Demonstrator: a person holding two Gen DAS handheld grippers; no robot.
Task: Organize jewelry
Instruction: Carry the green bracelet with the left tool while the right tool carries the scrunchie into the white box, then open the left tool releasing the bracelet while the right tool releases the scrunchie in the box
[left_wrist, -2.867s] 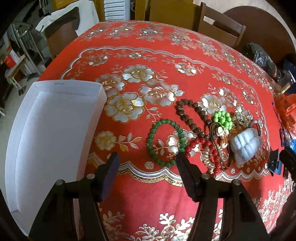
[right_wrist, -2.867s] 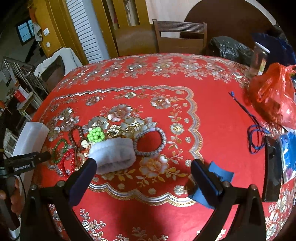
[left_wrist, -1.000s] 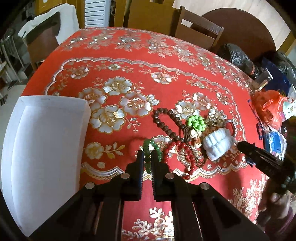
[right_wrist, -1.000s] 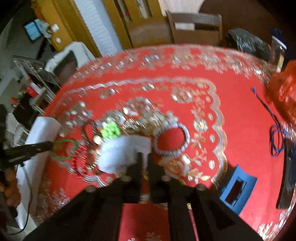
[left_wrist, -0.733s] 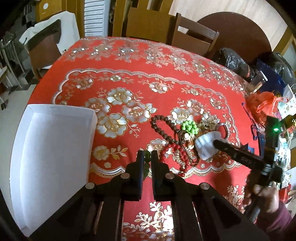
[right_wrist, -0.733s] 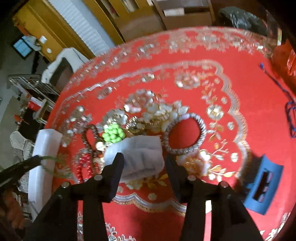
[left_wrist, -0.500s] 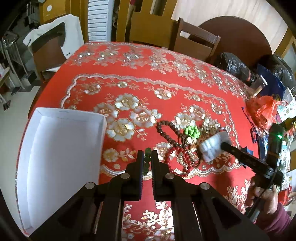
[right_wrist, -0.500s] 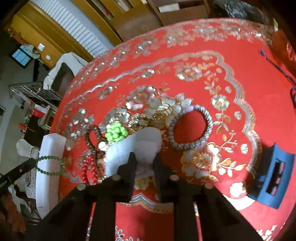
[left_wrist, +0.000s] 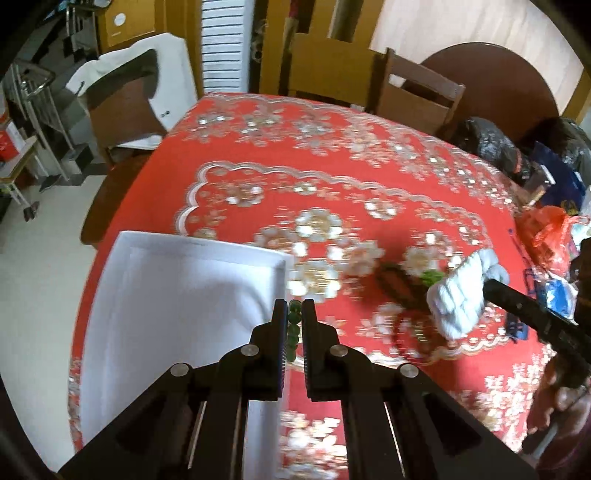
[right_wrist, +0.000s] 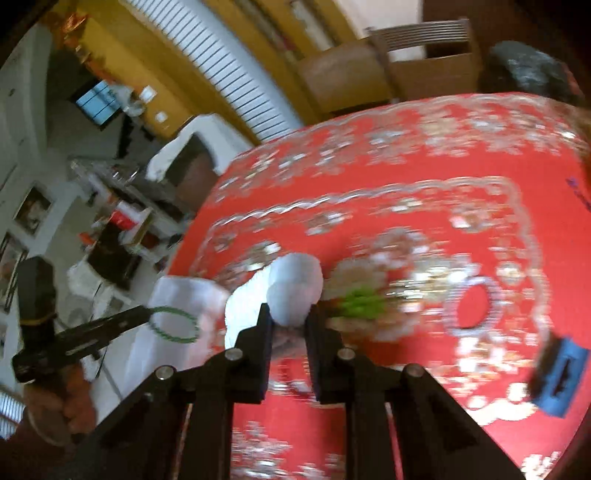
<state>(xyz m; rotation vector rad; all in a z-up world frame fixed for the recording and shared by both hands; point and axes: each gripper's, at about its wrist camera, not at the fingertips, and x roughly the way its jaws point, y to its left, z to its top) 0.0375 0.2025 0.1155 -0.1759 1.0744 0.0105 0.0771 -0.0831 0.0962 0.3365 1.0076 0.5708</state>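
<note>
Jewelry lies in a blurred heap (left_wrist: 402, 291) on the desk (left_wrist: 332, 155), which wears a red cloth with gold and silver flowers and a scalloped border. In the left wrist view the left hand-held gripper (left_wrist: 294, 314) is pinched almost shut on a green bead bracelet (left_wrist: 293, 325), lifted above the near right edge of a white open box (left_wrist: 177, 295) that sits at 8 o'clock on the cloth. The right hand-held gripper (right_wrist: 289, 314) has just narrowed its jaws and squeezes a white padded roll (right_wrist: 293, 288), raised off the cloth; at 3 o'clock from the roll are bright green beads (right_wrist: 360, 302) and a silver ring-shaped bracelet (right_wrist: 471, 308). A blue block (right_wrist: 557, 376) rests at the desk's 4 o'clock edge in that view. Beyond the far edge stand wooden chairs (left_wrist: 417, 96), a white louvred door (left_wrist: 225, 44) and yellow woodwork; a chair draped in white cloth (left_wrist: 140, 85) is at 10 o'clock, and an orange plastic bag (left_wrist: 546, 236) at 3 o'clock.
</note>
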